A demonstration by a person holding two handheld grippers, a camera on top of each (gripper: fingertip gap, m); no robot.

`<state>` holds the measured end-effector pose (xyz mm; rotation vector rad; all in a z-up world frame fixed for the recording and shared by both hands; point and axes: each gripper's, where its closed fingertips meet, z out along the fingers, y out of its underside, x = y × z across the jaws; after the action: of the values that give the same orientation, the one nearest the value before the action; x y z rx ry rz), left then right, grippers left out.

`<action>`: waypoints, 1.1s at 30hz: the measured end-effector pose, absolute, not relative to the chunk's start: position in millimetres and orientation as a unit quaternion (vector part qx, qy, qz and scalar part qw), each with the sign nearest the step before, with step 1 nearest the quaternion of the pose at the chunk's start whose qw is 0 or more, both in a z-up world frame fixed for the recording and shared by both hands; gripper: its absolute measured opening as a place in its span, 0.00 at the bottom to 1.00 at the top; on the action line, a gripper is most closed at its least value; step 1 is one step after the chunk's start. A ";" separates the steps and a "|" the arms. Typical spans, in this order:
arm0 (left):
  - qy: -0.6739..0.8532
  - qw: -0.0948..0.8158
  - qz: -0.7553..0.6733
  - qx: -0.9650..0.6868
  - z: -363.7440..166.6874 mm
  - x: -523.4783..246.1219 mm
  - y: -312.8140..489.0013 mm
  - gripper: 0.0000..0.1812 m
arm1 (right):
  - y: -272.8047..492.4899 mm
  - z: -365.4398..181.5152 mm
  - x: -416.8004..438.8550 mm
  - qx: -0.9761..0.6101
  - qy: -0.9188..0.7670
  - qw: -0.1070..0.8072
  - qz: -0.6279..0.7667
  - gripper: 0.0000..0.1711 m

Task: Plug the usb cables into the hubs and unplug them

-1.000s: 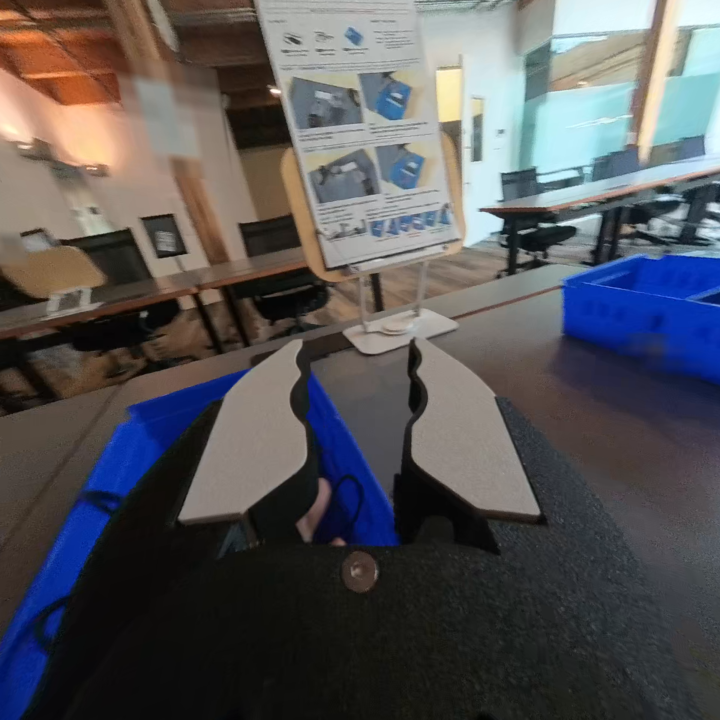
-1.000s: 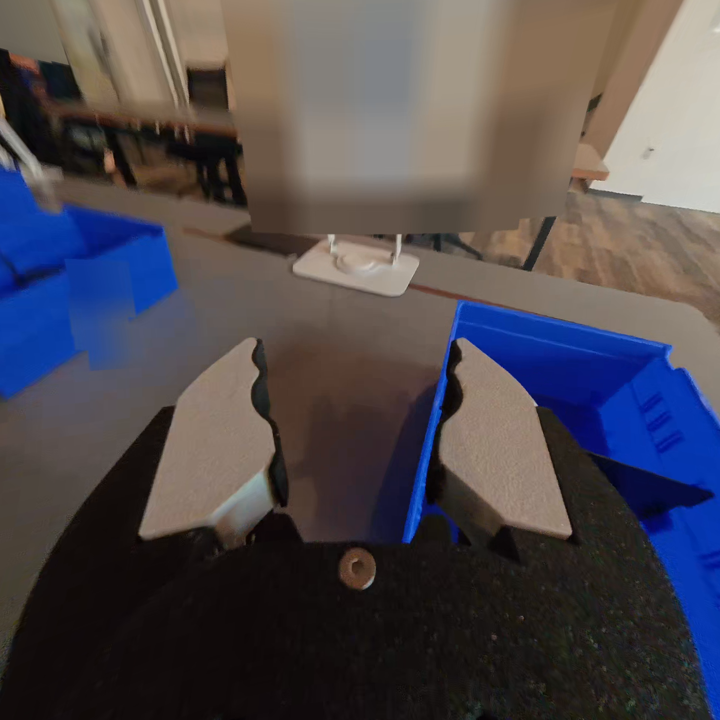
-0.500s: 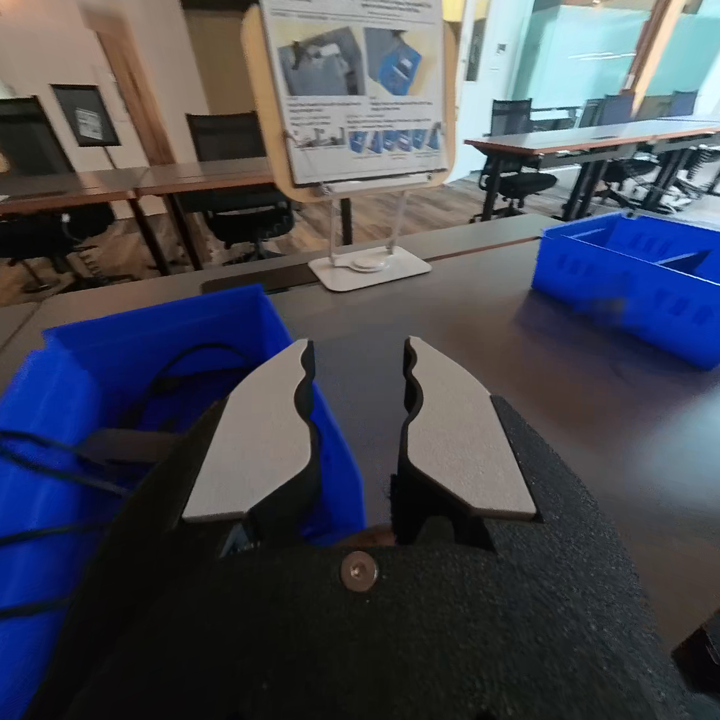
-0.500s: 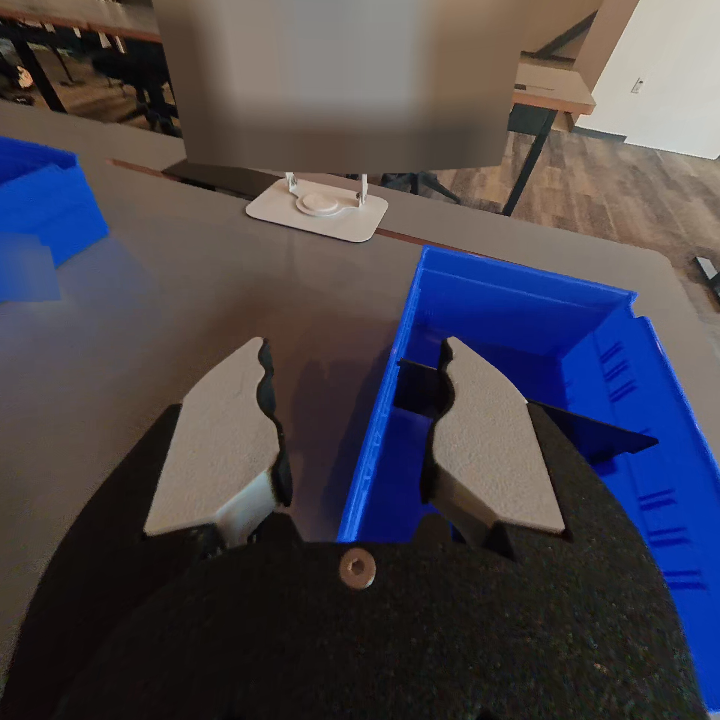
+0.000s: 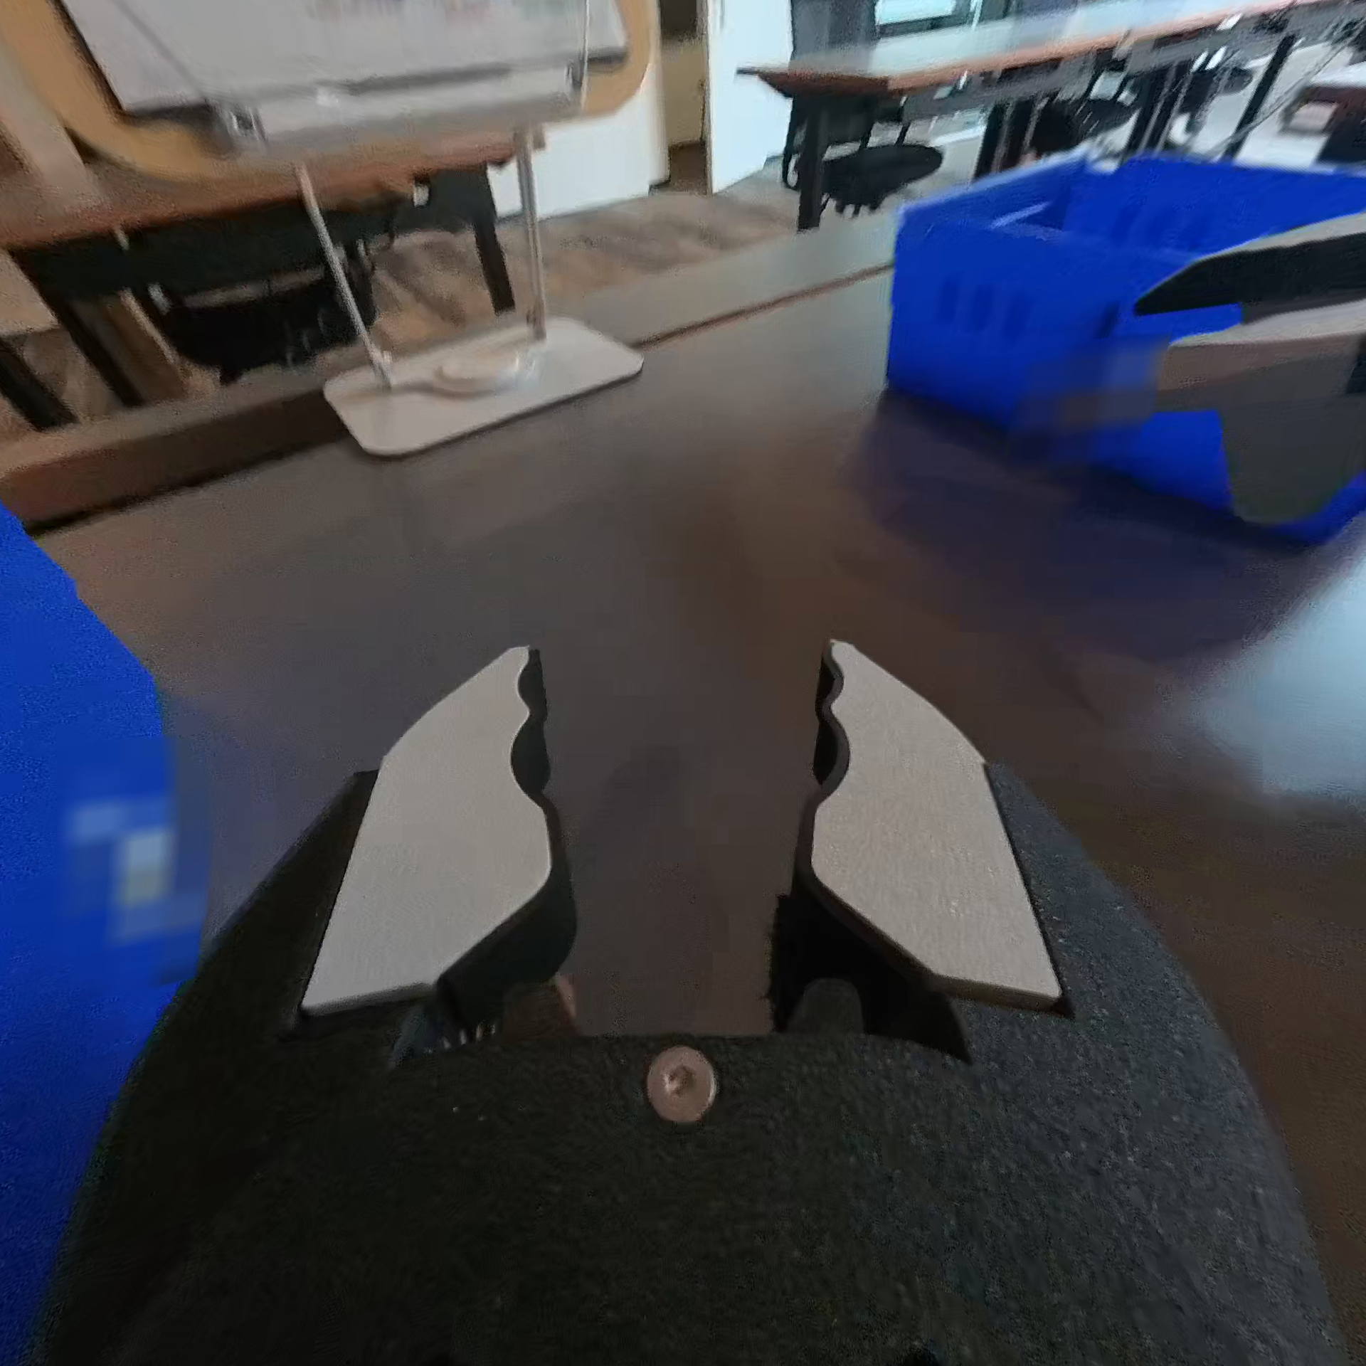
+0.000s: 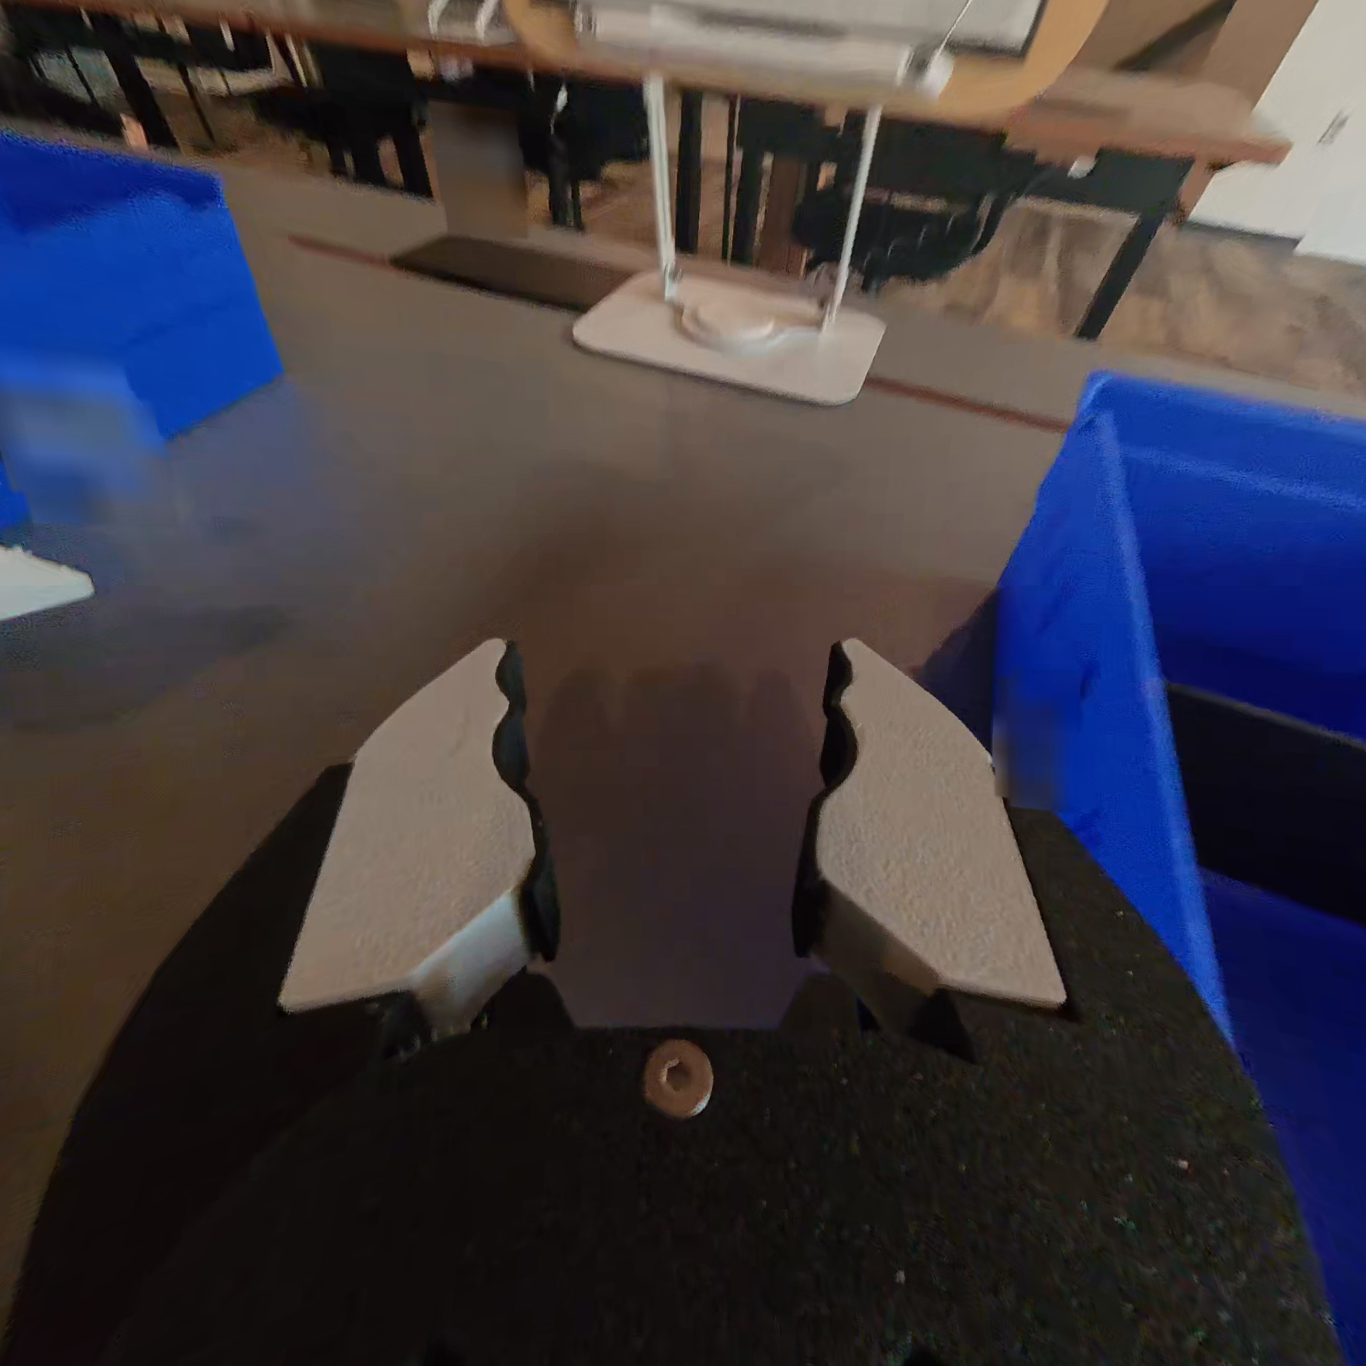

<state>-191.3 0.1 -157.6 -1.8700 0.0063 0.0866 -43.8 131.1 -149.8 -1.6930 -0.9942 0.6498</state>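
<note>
No usb cable or hub shows in either view. My left gripper (image 5: 680, 658) is open and empty, low over the bare dark table (image 5: 665, 517), just right of a blue bin (image 5: 66, 813). My right gripper (image 6: 673, 650) is open and empty over the same table (image 6: 591, 517), just left of another blue bin (image 6: 1094, 665) that has a black divider (image 6: 1256, 776). In the left wrist view the right gripper (image 5: 1153, 325) shows at the right edge, in front of that bin (image 5: 998, 310). Both views are blurred by motion.
A sign stand with a white base (image 5: 480, 392) stands at the table's far edge; it also shows in the right wrist view (image 6: 732, 340). The left bin (image 6: 111, 296) sits far left there. Desks and chairs stand beyond the table.
The left gripper swung right, off its bin and over bare table, and its jaws opened wider. The right gripper swung left, off its bin. Both views now look lower over the table.
</note>
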 end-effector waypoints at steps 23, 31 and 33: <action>-0.162 0.503 0.019 -0.849 -209.4 -237.8 -1.8 0.43 | 128.7 -227.1 -58.8 -0.782 -0.426 0.409 0.198 0.52; -0.175 0.492 0.000 -0.853 -213.9 -238.0 -2.7 0.43 | 129.0 -241.2 -55.1 -0.806 -0.426 0.369 0.178 0.53; -0.178 0.495 0.001 -0.850 -213.0 -238.8 -3.1 0.43 | 129.4 -239.3 -54.8 -0.804 -0.423 0.376 0.179 0.51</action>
<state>-238.8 -3.1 -213.0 -2.0612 -0.4306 0.0034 -54.8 129.4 -239.3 -2.0582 -1.0834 0.4586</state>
